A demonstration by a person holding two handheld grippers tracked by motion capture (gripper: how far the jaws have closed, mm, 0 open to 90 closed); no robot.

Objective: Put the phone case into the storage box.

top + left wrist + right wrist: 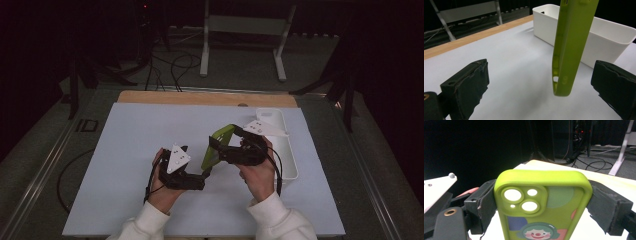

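Dark room, pale blue table (130, 150) with a white bin (287, 150) at its right side. Green phone case (541, 207) hangs in the air just left of the bin, clamped at its sides by the right gripper (225, 145). Left gripper (541, 85) sits lower, left of the bin, jaws spread wide; the case's bottom end hangs between them, touching neither pad.

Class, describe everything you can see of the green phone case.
The phone case is lime green, looks like soft rubber, has rounded corners, three camera holes and a clown print. The right gripper clamps its sides and holds it tilted above the table. Its lower end hangs between the open fingers of the left gripper, touching neither.
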